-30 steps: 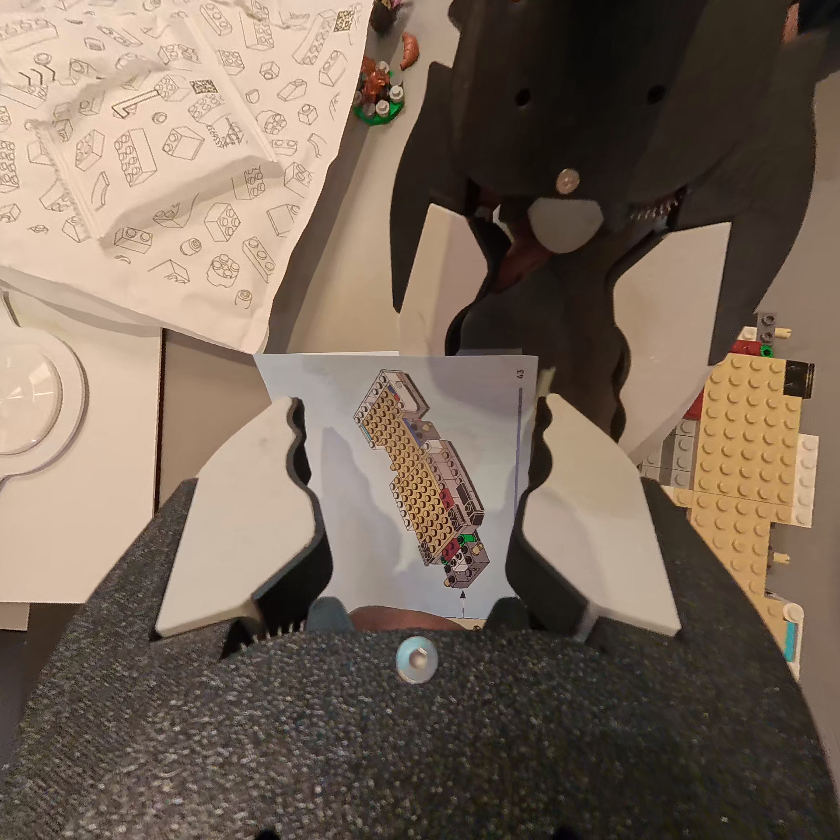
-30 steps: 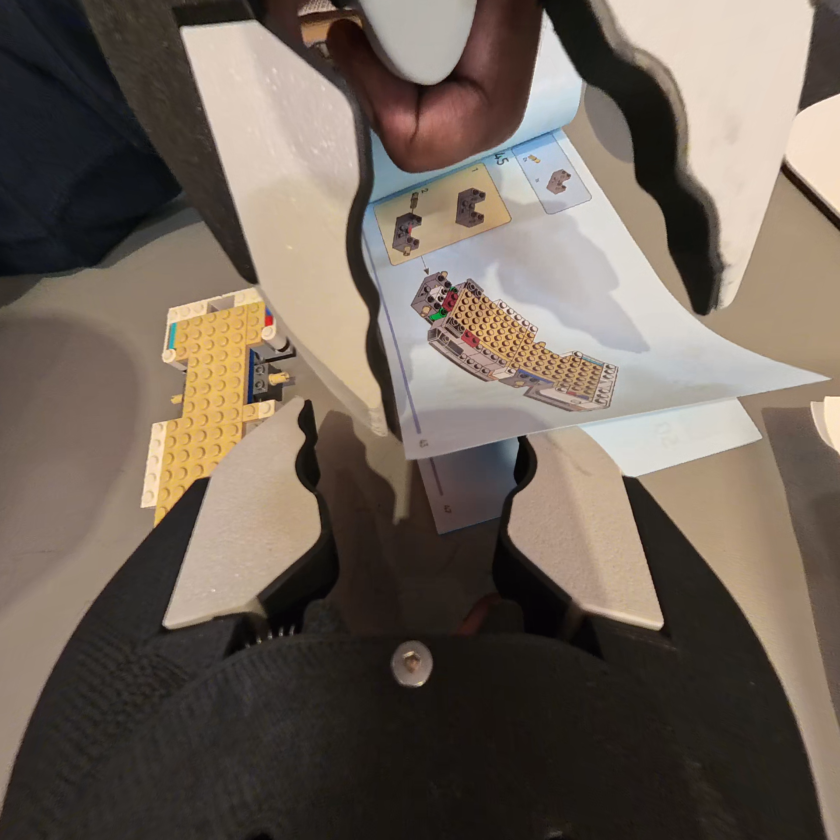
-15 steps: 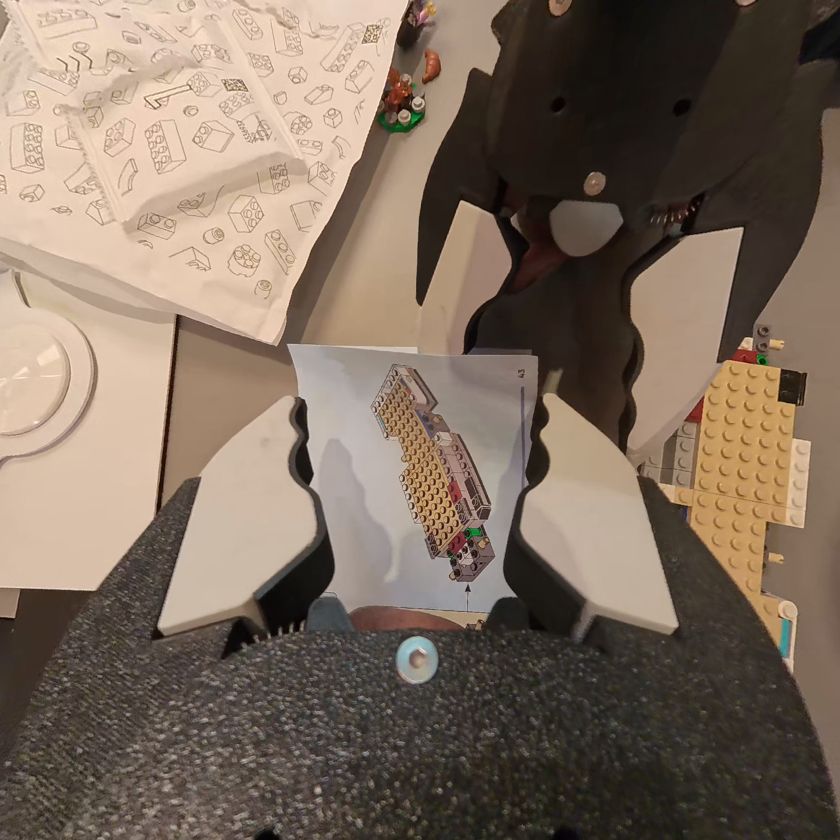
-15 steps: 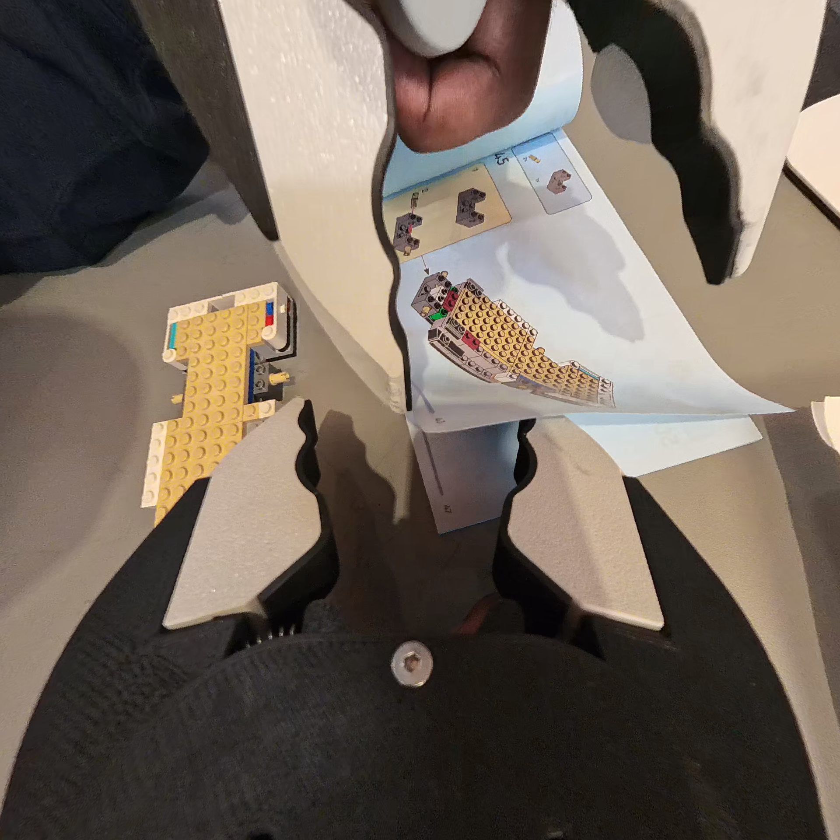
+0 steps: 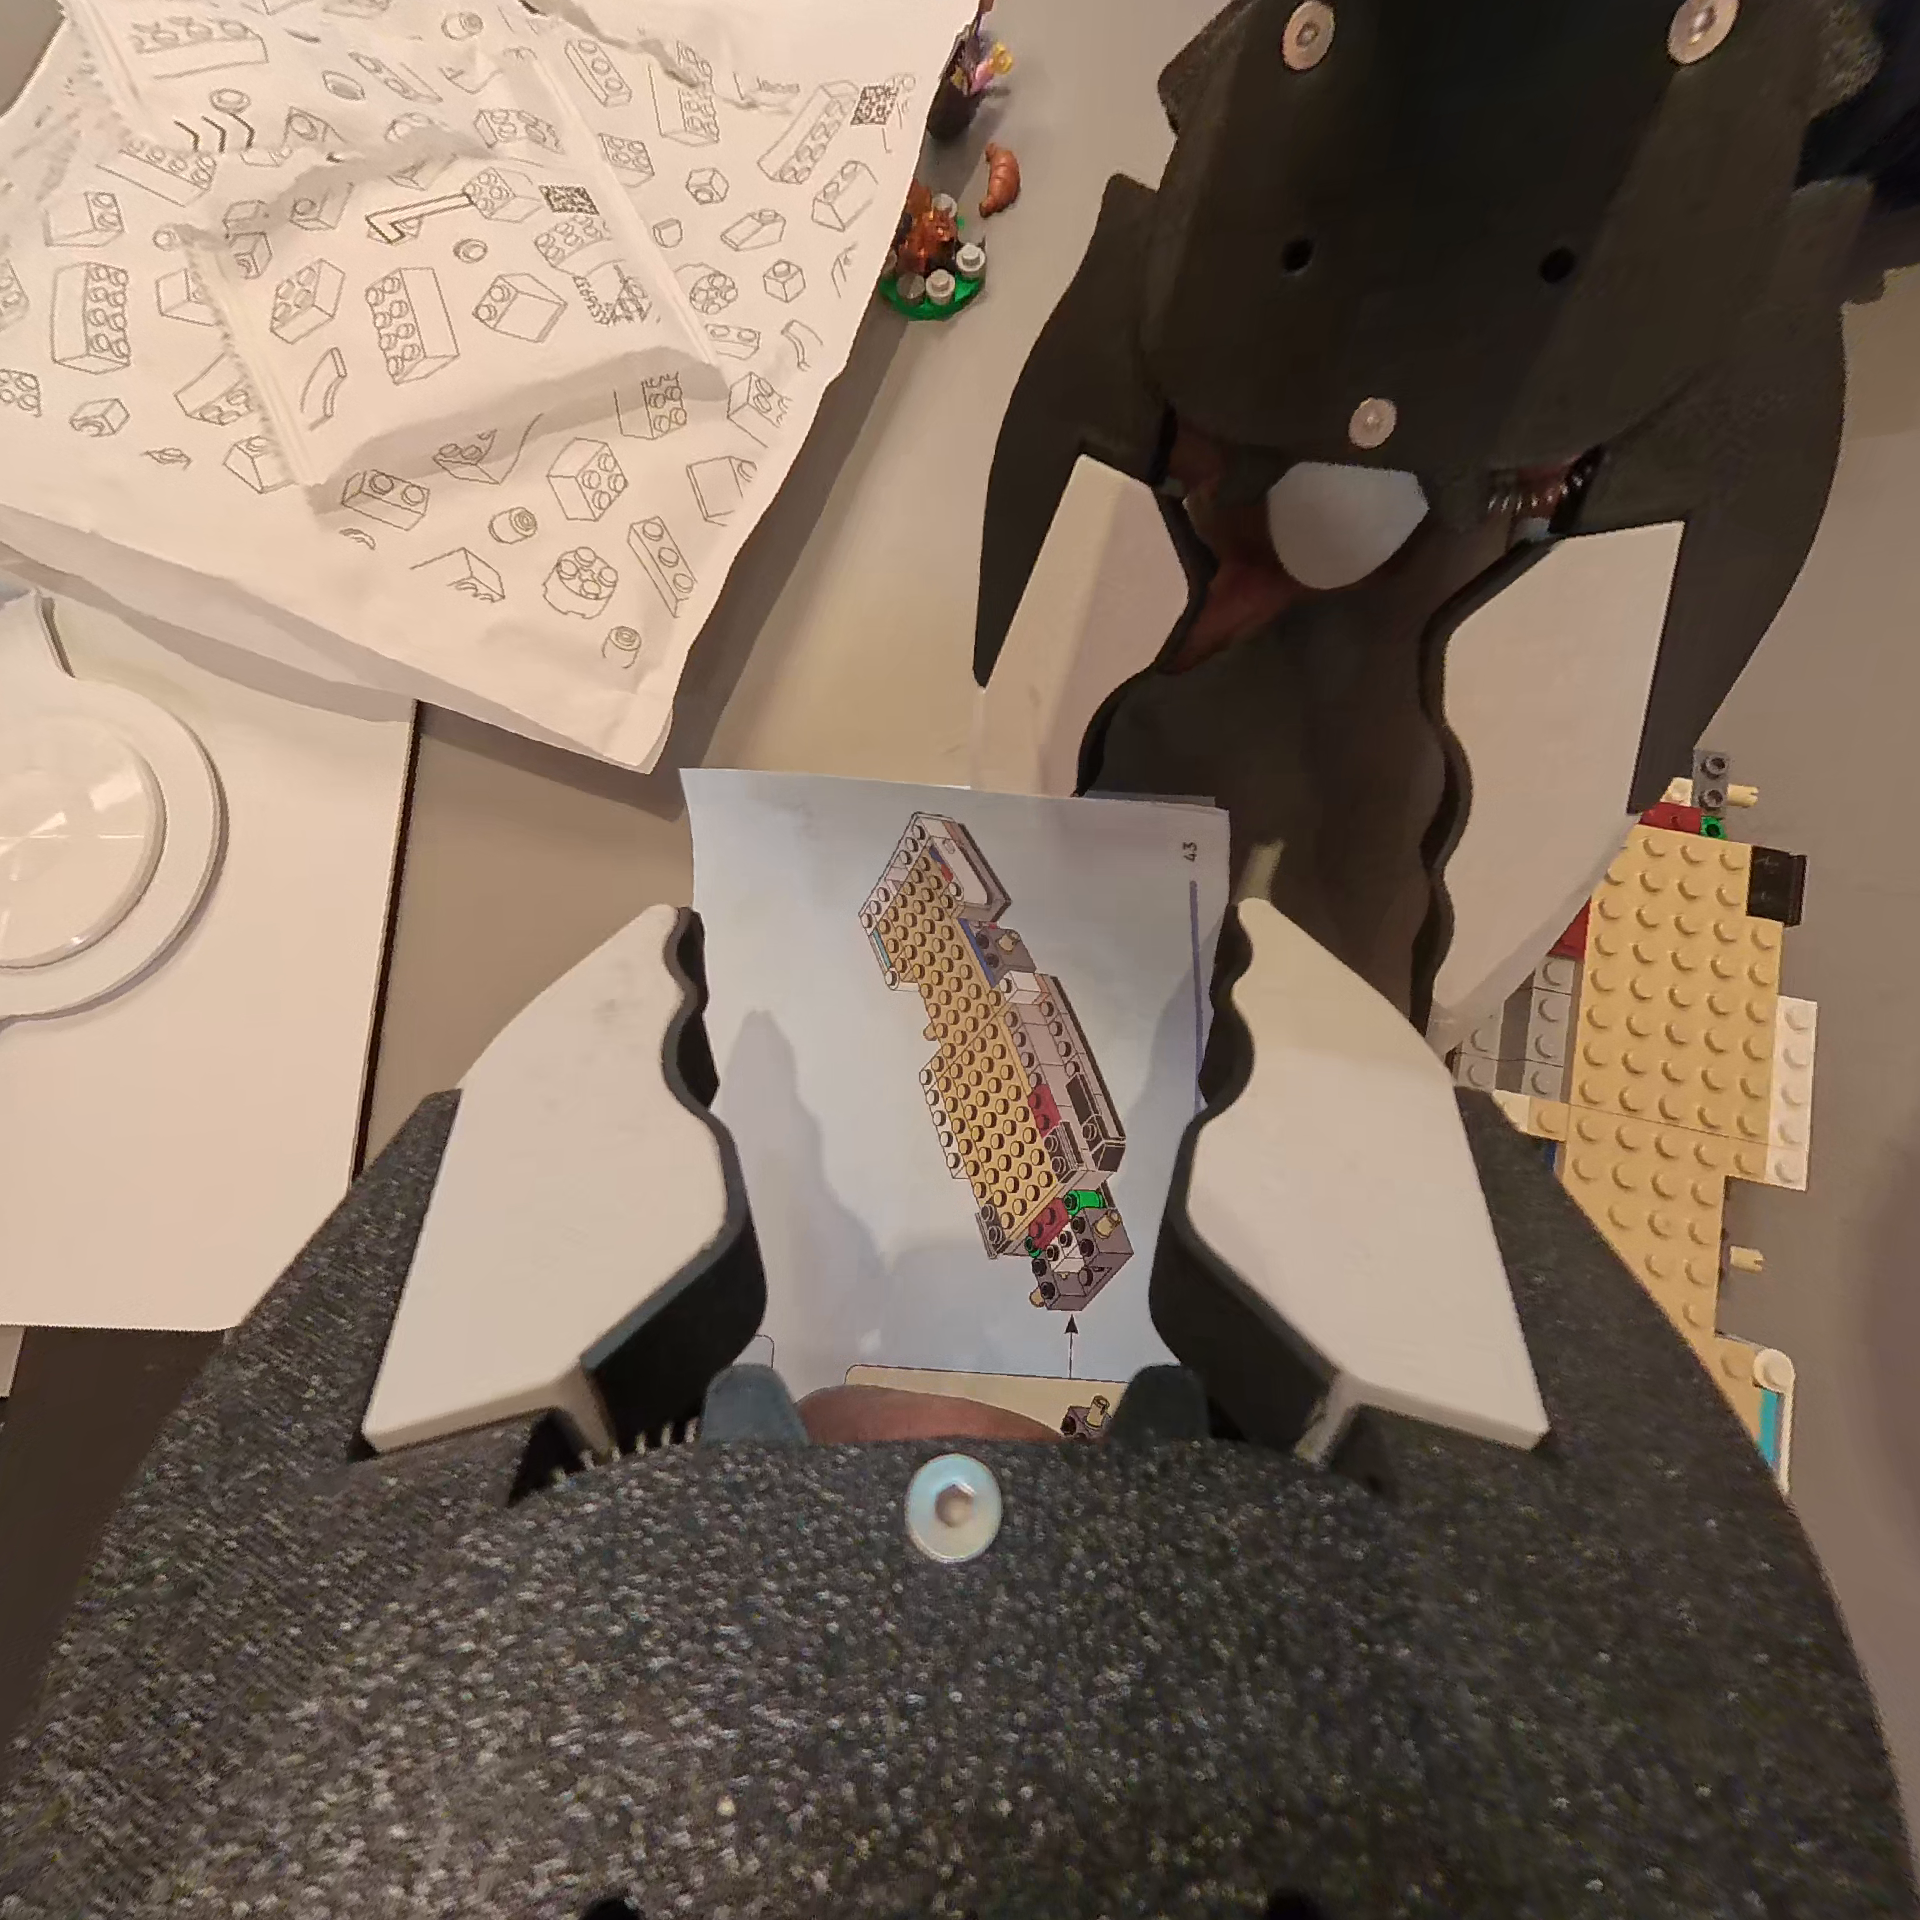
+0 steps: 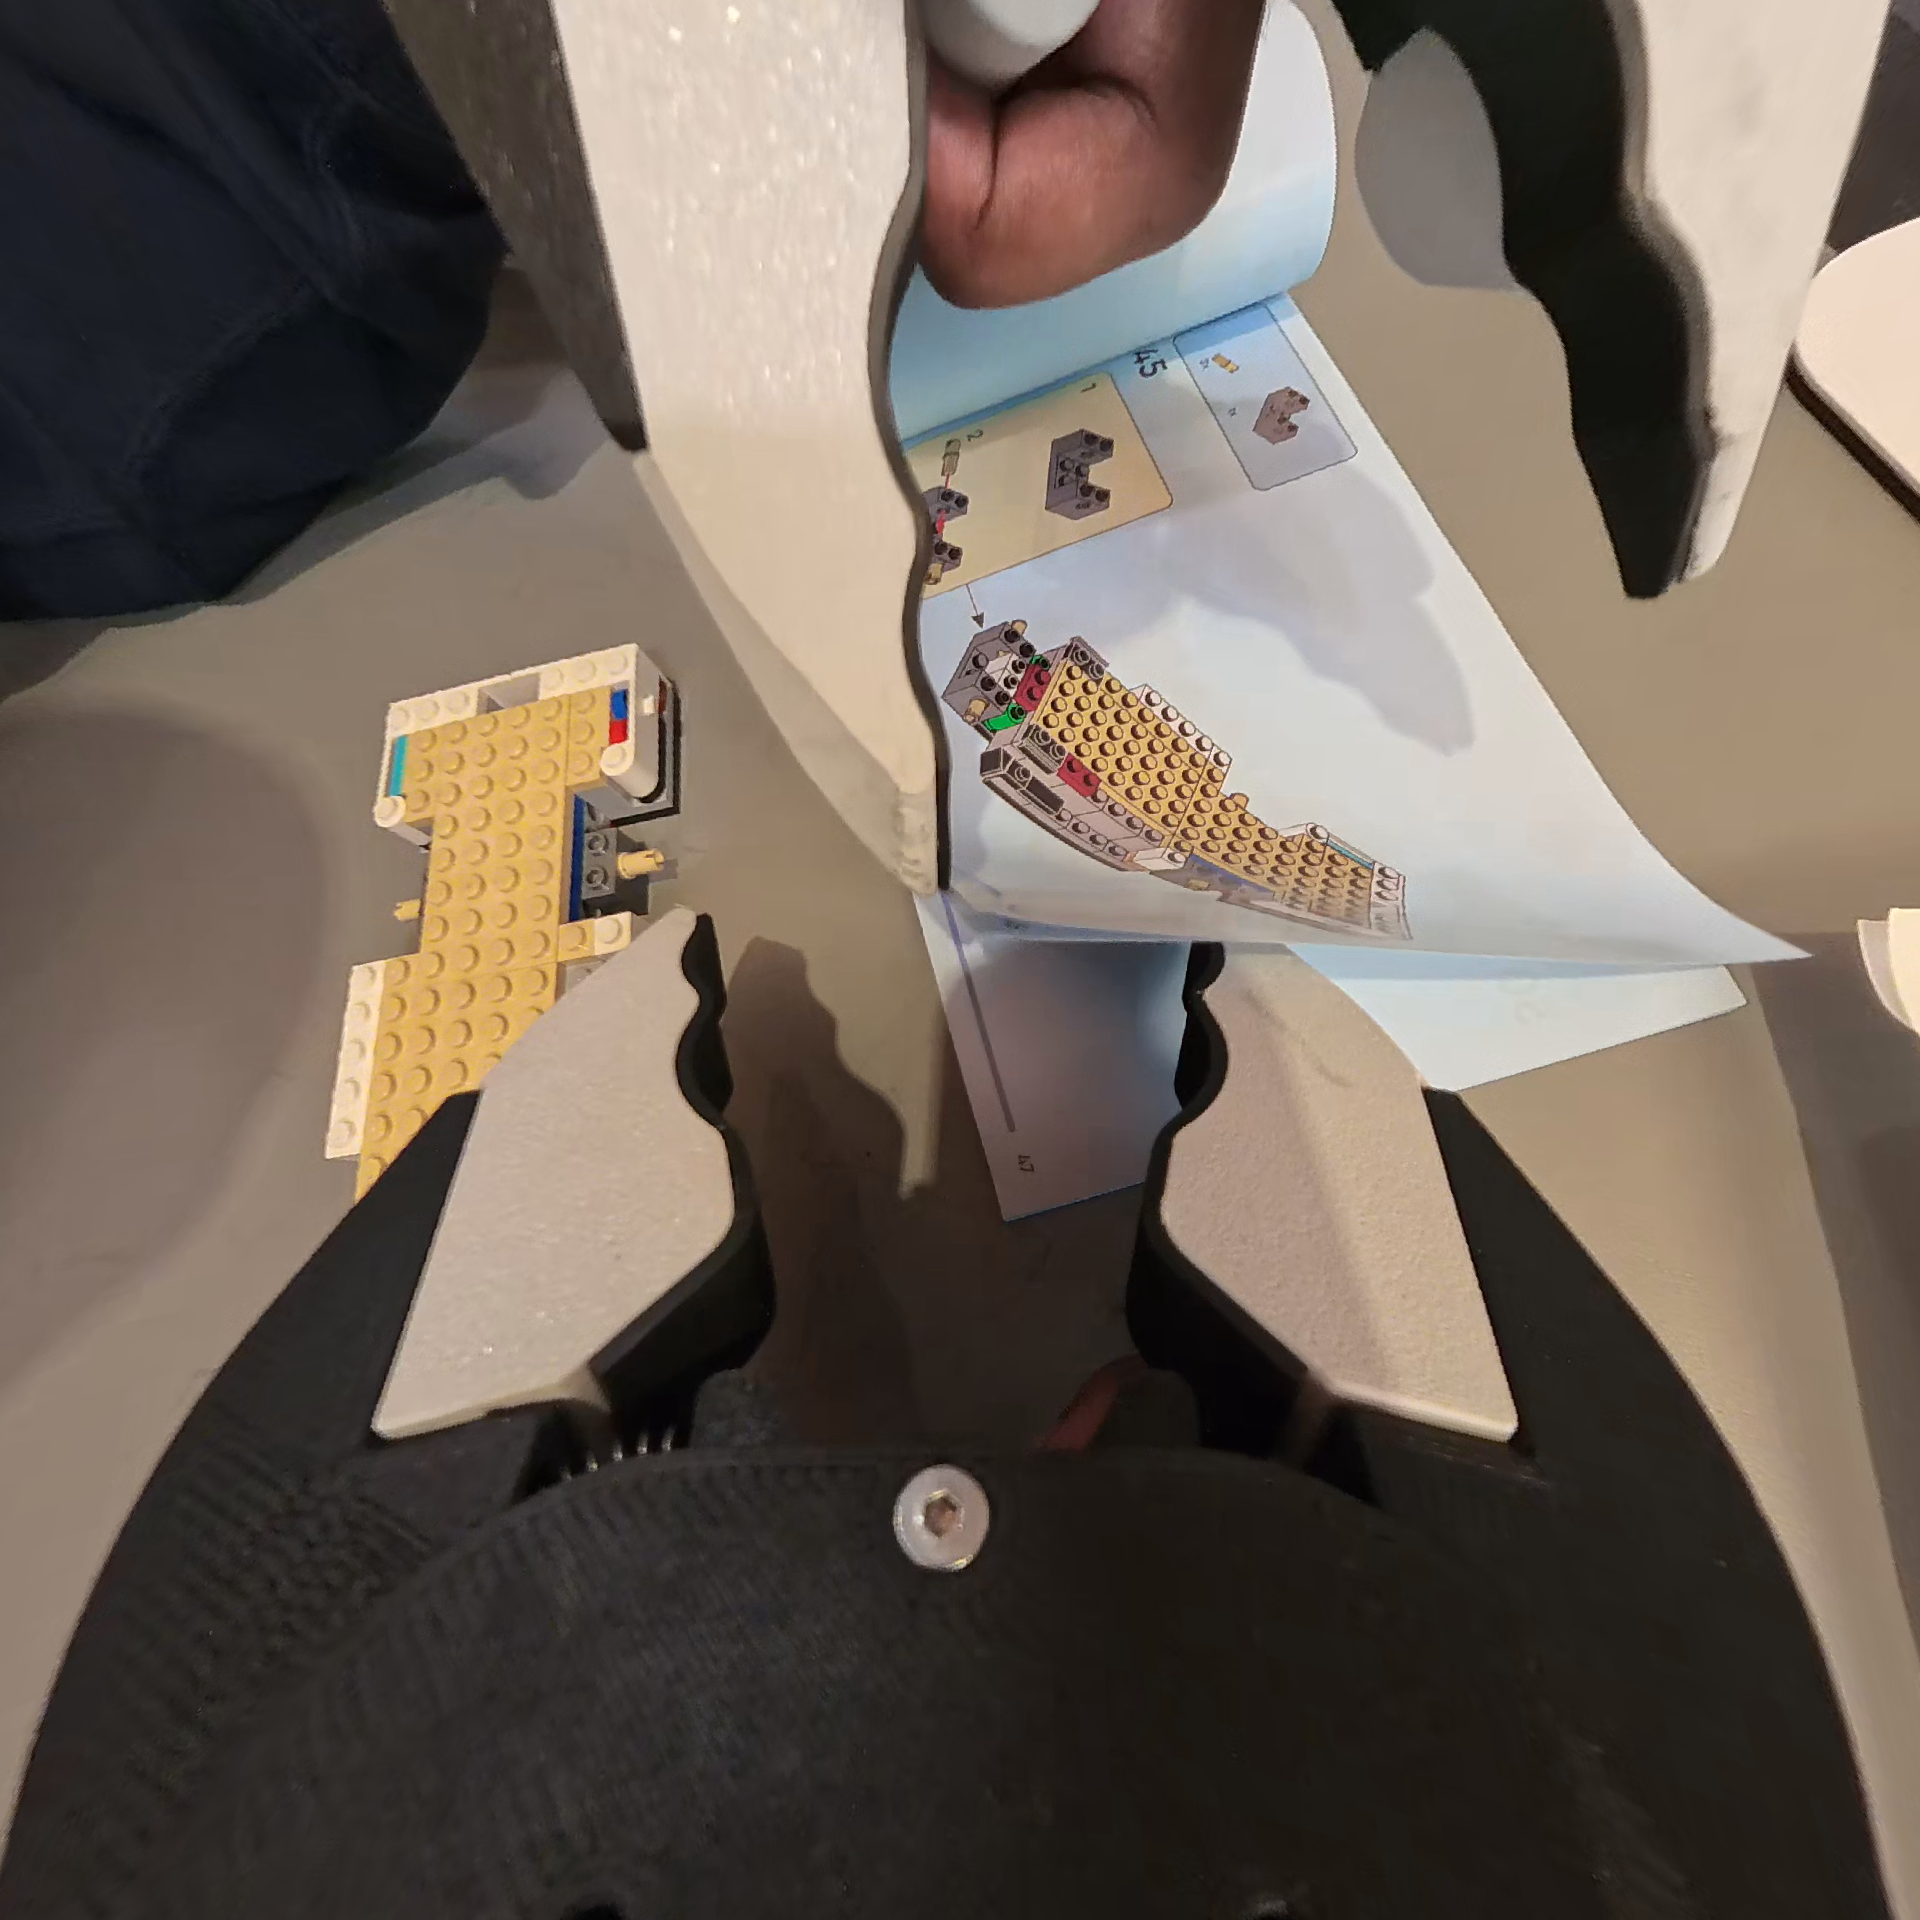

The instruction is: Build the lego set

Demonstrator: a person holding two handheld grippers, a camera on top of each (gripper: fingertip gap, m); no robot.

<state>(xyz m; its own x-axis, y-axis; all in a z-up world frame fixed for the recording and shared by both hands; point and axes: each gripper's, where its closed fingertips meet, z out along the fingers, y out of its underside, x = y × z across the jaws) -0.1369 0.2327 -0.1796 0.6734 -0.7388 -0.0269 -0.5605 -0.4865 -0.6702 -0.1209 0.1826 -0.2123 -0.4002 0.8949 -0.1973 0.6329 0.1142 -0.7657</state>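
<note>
- While its jaws stand wide apart, the left gripper (image 5: 961,925) has a raised, curling page (image 5: 821,1039) of a pale blue instruction booklet between its fingers. The right wrist view shows one fingertip (image 6: 904,831) touching the page's lower corner, while the other finger hangs clear above the sheet; nothing is clamped.
- The page carries a printed drawing of a tan studded brick build, an arrow, boxed sub-step drawings with small step numerals, and a page number in the corner; a second page number sits on the flat sheet below it.
- The right gripper (image 6: 945,956) is also spread wide and grips nothing. It hovers over the grey table (image 6: 208,1299) and the corner of the flat booklet sheet (image 6: 1049,1081), facing the left gripper.
- The brick model (image 6: 488,883), tan plates edged in white and grey, lies flat on the table just beside the right gripper's left finger, apart from the booklet.
- A white paper bag (image 5: 416,312) printed with line drawings of bricks and small square codes lies crumpled at far left, overlapping a white card with a clear dome (image 5: 94,862).
- A small green-based brick piece (image 5: 930,281) and a tiny brown croissant piece (image 5: 1000,177) lie beyond the bag.
- A hand (image 6: 1060,177) shows behind the left gripper.
</note>
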